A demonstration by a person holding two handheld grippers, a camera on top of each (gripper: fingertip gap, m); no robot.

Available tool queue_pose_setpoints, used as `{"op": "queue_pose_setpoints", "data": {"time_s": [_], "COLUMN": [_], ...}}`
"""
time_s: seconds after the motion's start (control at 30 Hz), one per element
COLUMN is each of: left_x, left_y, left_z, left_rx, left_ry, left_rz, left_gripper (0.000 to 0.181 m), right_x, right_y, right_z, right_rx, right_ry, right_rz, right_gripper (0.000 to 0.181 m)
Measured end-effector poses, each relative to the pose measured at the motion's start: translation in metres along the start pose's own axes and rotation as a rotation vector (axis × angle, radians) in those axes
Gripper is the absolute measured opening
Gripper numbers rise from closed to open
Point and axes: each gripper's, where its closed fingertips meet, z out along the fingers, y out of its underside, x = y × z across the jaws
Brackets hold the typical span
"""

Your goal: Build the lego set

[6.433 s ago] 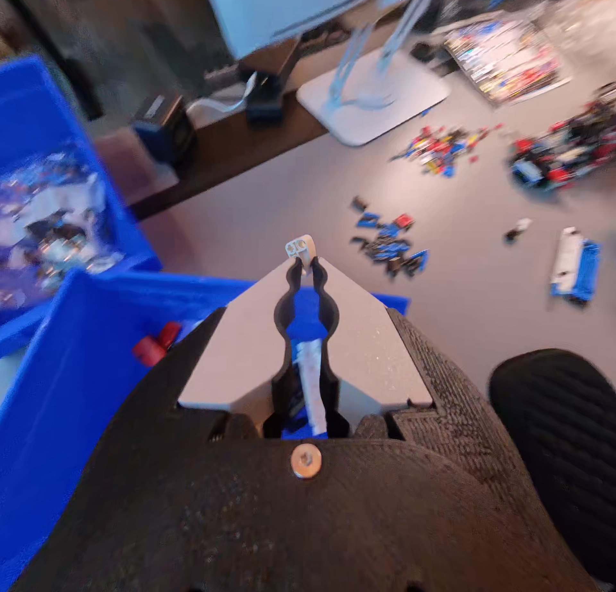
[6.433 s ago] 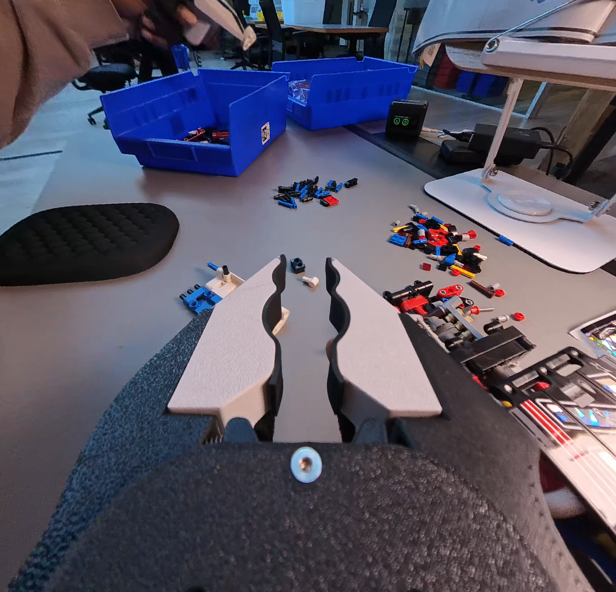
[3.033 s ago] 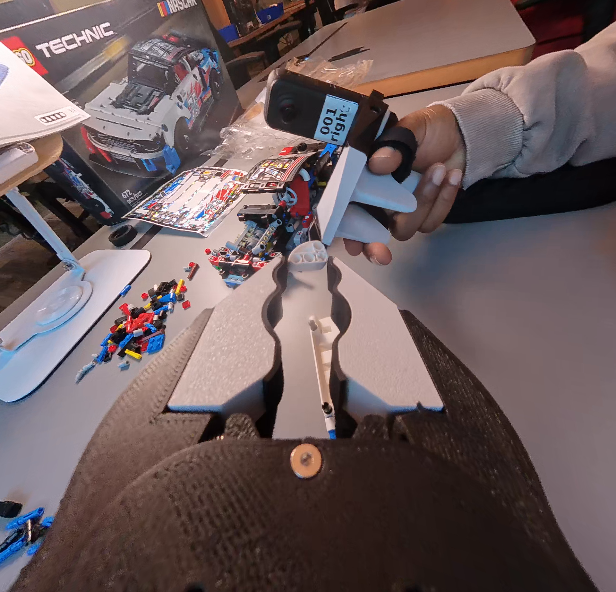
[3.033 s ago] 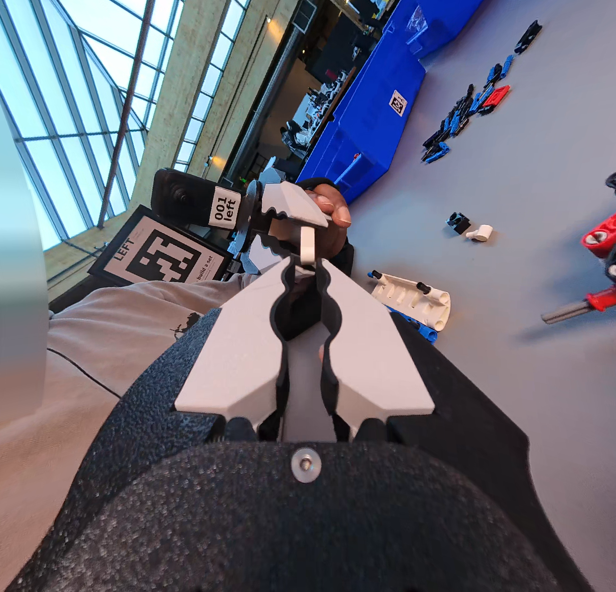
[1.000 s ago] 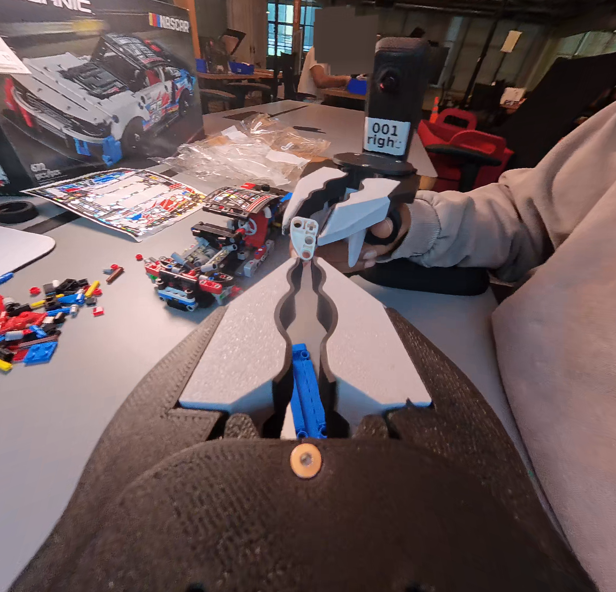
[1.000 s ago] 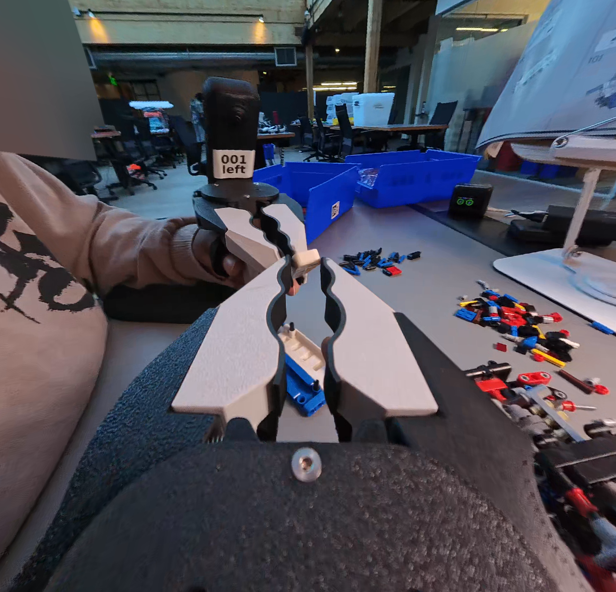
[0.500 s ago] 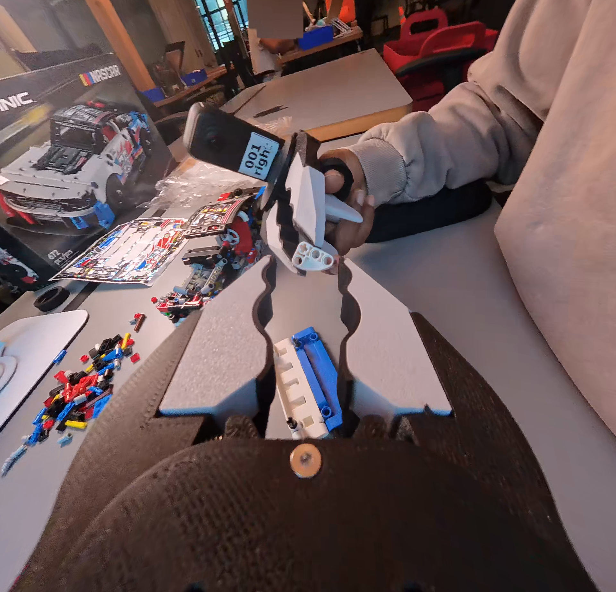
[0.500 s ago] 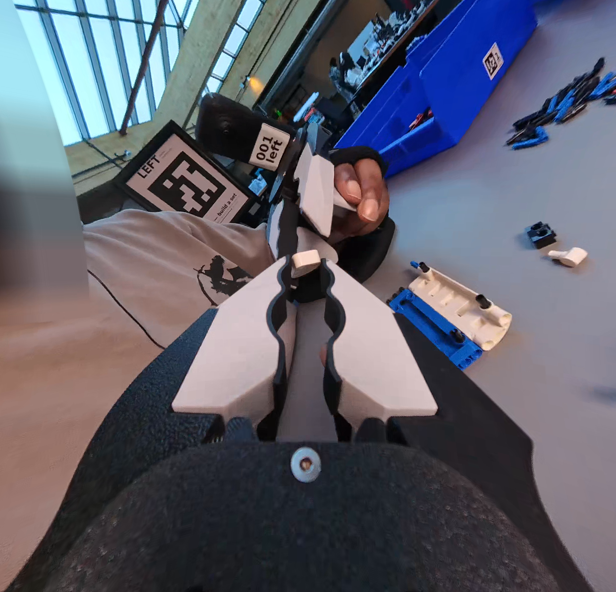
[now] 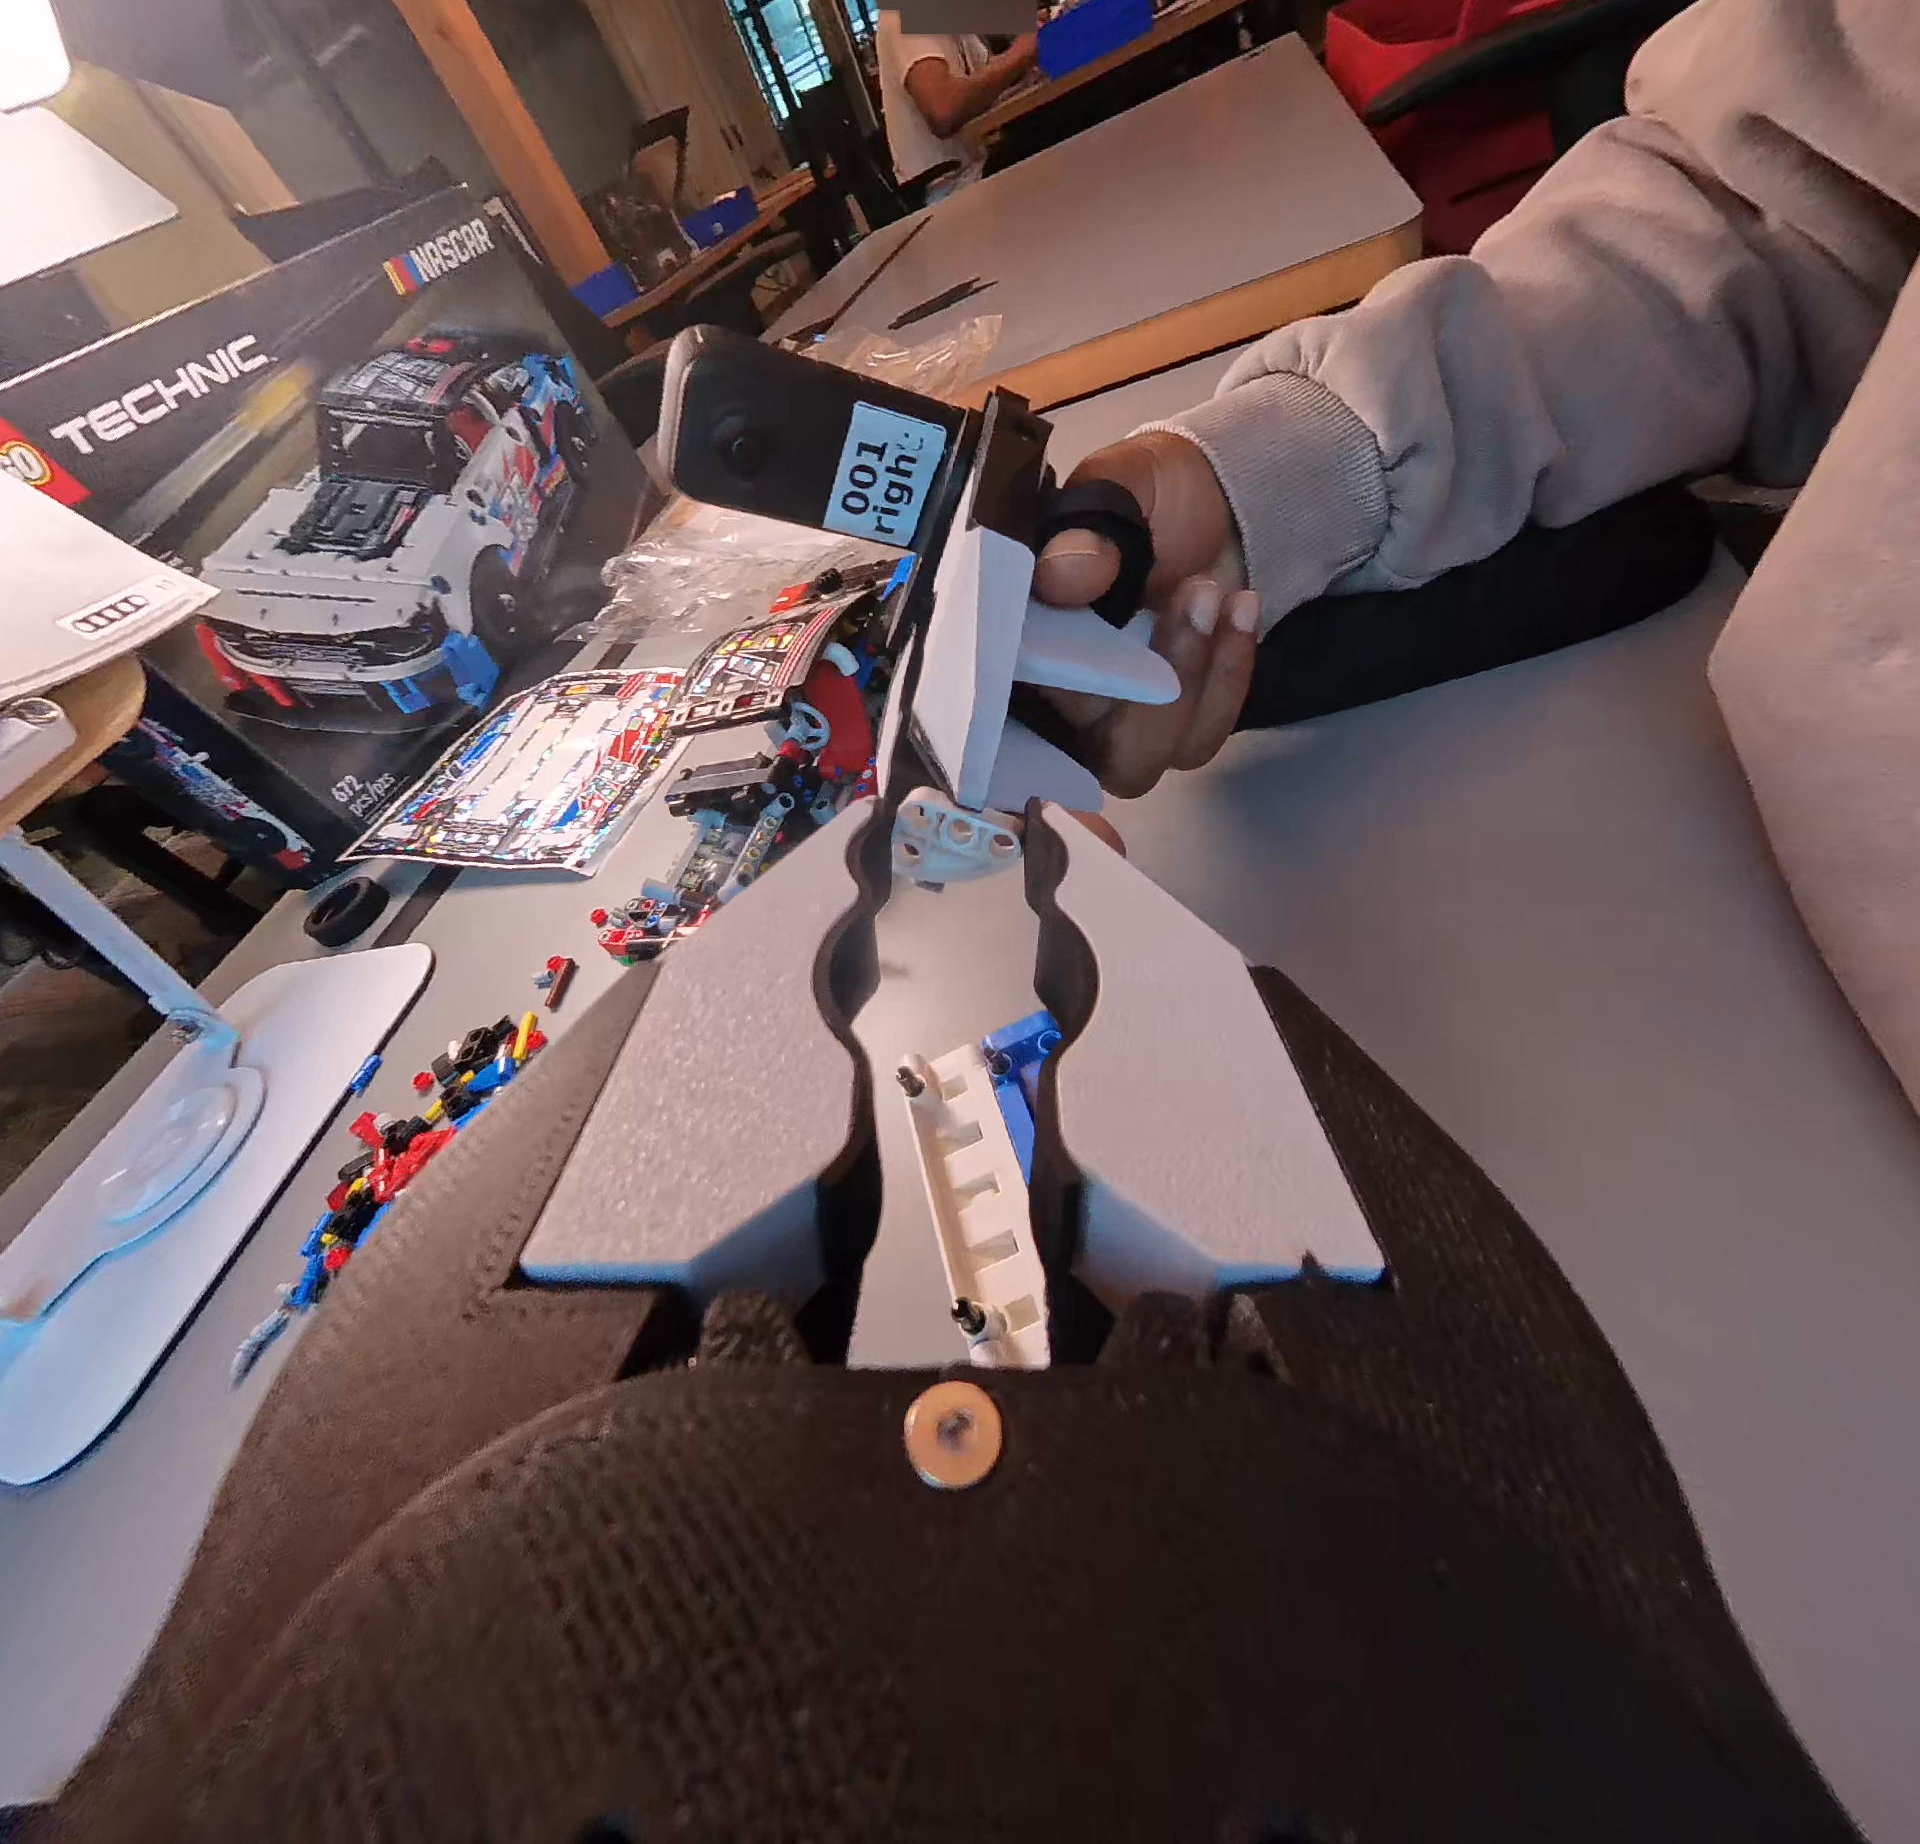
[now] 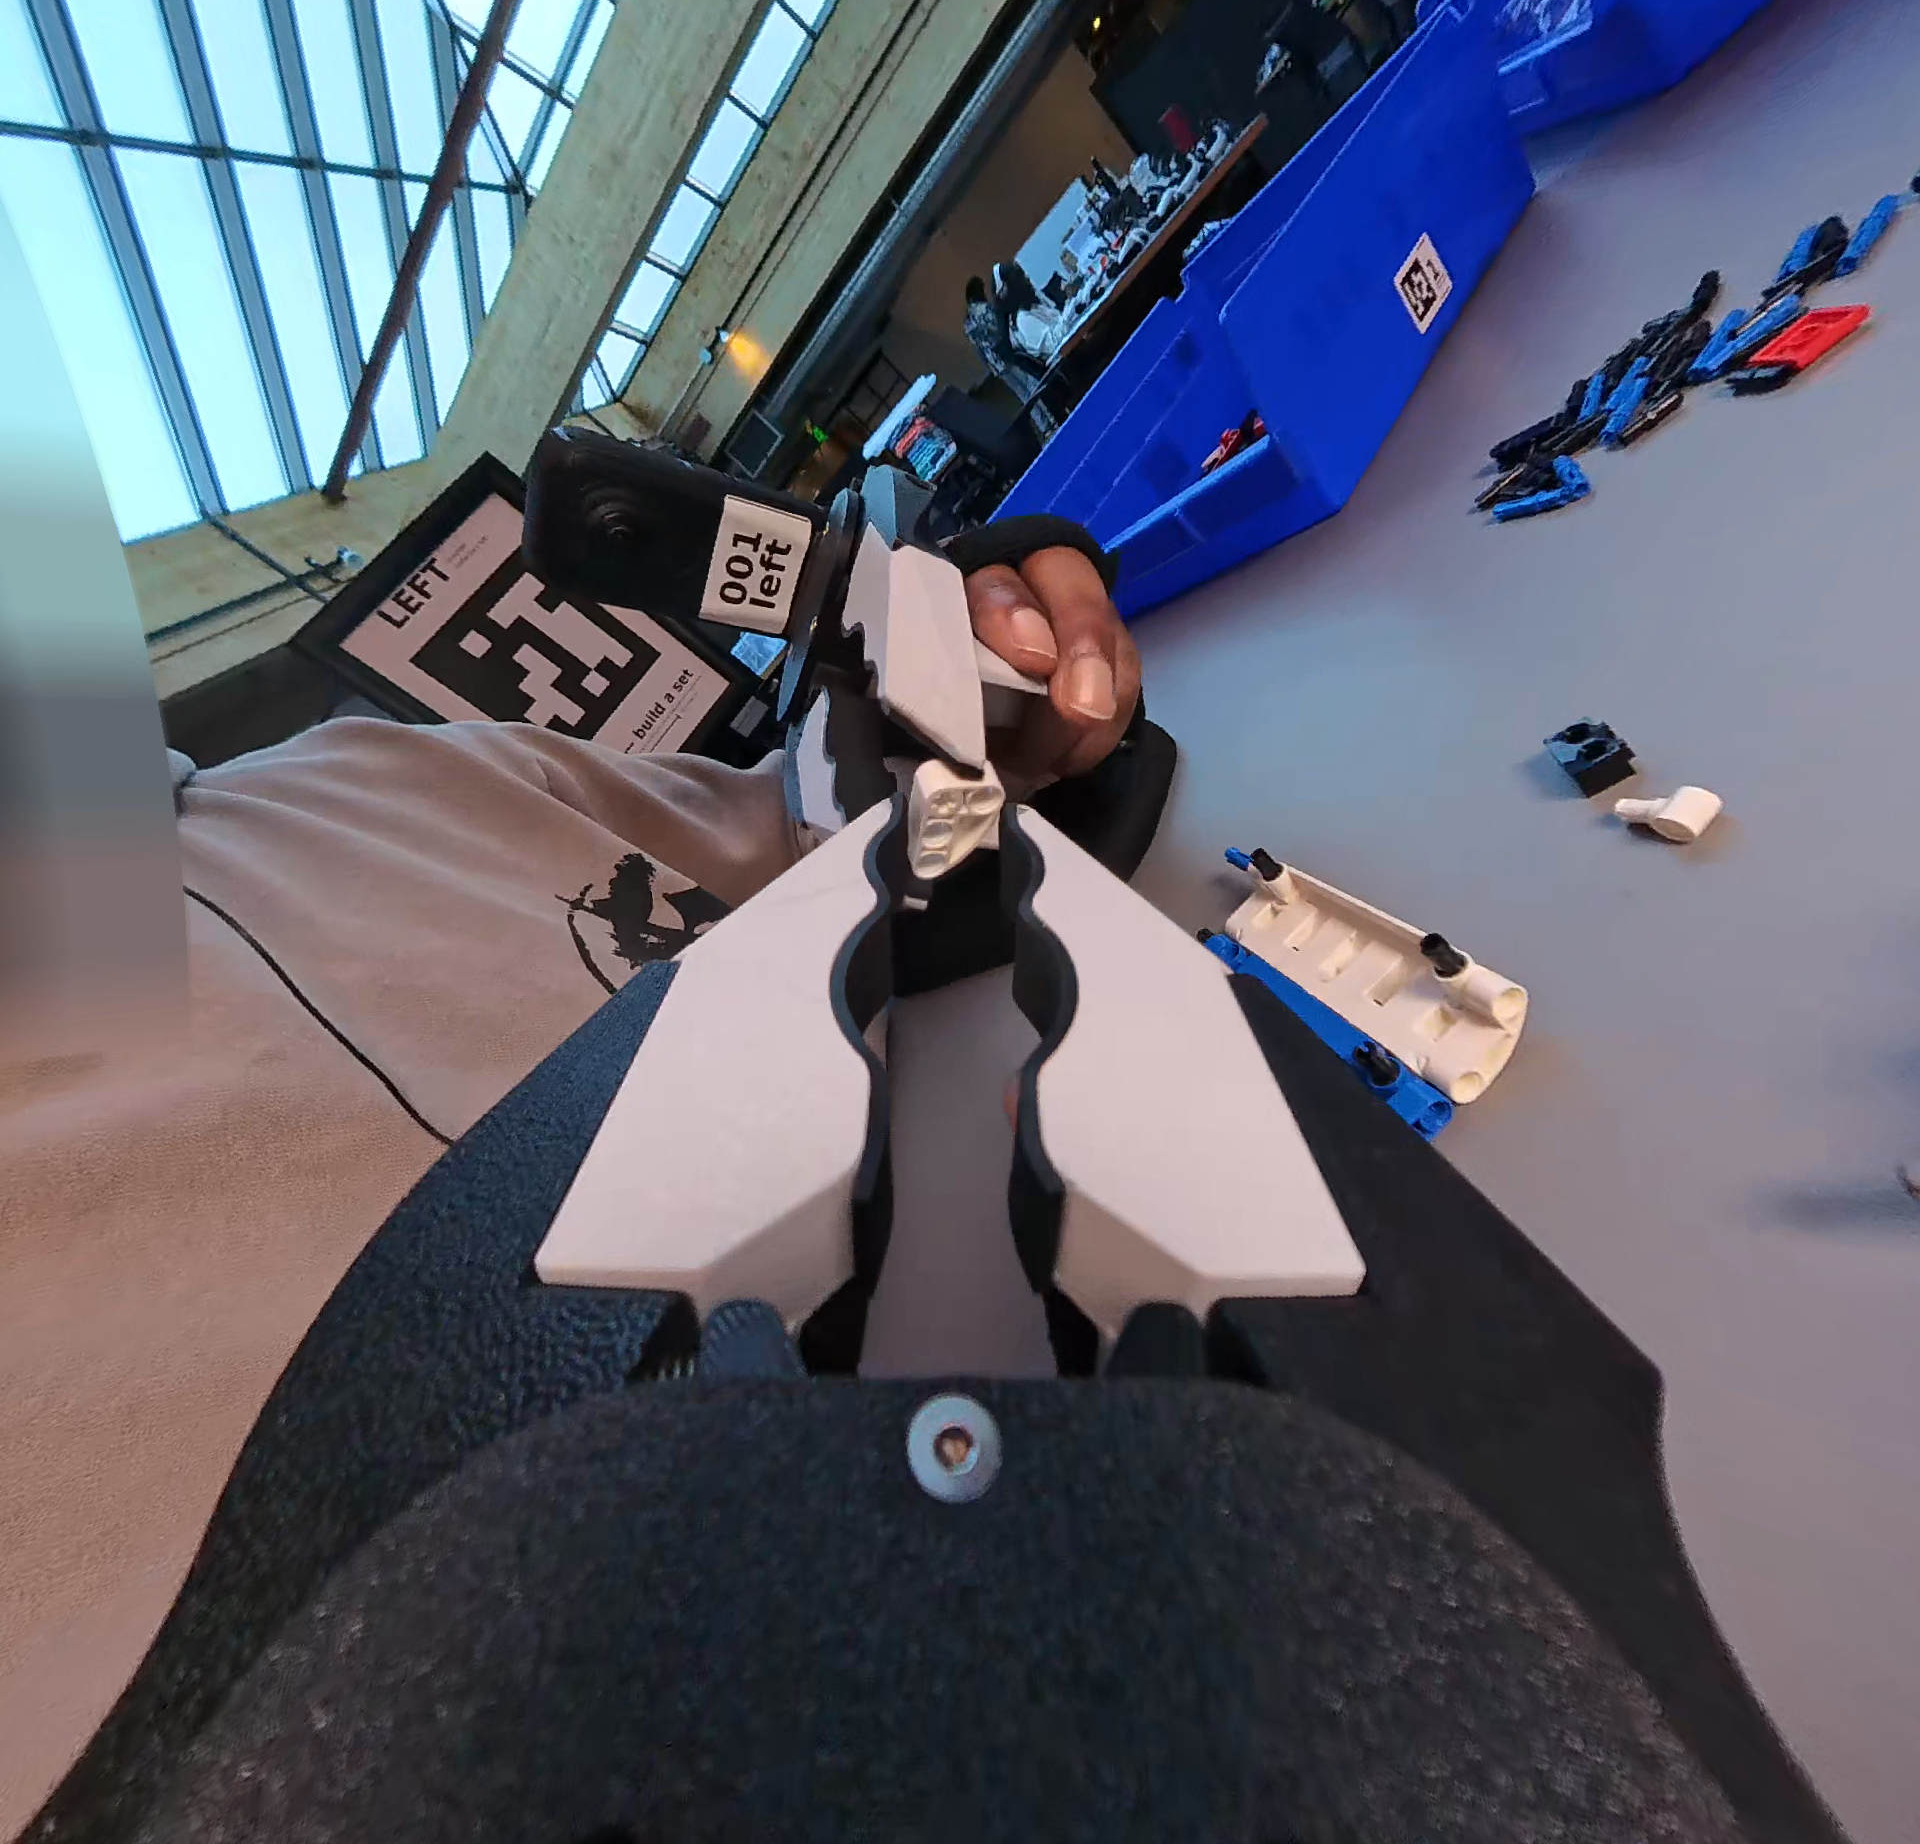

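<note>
Above grey table (image 9: pixel 1455 963), tilted right gripper (image 10: pixel 951 818) and left gripper (image 9: pixel 951 823) jaws both pinch white piece (image 9: pixel 956 838).

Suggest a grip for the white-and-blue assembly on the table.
Pinch the white-and-blue assembly across its width at mid-length, from above. It lies flat, long and narrow, and black pins stick up near both ends, so the middle looks freest.

White lego pc (image 9: pixel 954 840); blue bins (image 10: pixel 1351 340); grey table (image 9: pixel 1403 911).

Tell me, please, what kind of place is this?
Probably a shared workshop or maker space: a grey table strewn with loose bricks, blue parts bins, more worktables behind, and a glazed roof overhead.
</note>
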Motion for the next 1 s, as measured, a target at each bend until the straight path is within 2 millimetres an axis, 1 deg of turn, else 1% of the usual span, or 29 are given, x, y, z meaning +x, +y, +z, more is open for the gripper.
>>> {"op": "queue_pose_setpoints", "data": {"time_s": [0.13,0.33,0.6,0.67,0.73,0.83,1.0], "left_x": [-0.0043,-0.0031,0.0022,0.0006,-0.0015,-0.0044,-0.0041], "left_y": [-0.0010,-0.0022,0.0029,0.0038,0.0009,-0.0021,-0.0025], "left_z": [-0.0013,0.0001,-0.0003,-0.0023,-0.0055,-0.0085,-0.0081], "left_rx": [0.000,0.003,-0.003,-0.006,0.013,0.028,0.029], "left_ry": [-0.024,-0.028,0.022,0.027,0.030,0.023,0.022], "left_rz": [-0.005,-0.005,-0.014,-0.017,-0.028,-0.028,-0.021], "left_gripper": [0.023,0.023,0.024,0.031,0.036,0.038,0.038], "right_x": [-0.0010,-0.0027,-0.0030,-0.0065,-0.0046,-0.0056,-0.0067], "right_y": [-0.0008,0.0018,0.0084,0.0057,0.0053,0.0046,0.0034], "right_z": [0.0004,0.0025,0.0022,0.0011,0.0002,0.0001,0.0002], "right_rx": [0.010,-0.003,-0.039,-0.026,-0.024,-0.017,-0.009], "right_ry": [-0.005,-0.016,-0.059,-0.086,-0.076,-0.093,-0.114], "right_rz": [0.007,0.012,0.139,0.155,0.155,0.175,0.199], "right_gripper": [0.016,0.013,0.012,0.011,0.012,0.011,0.011]}}
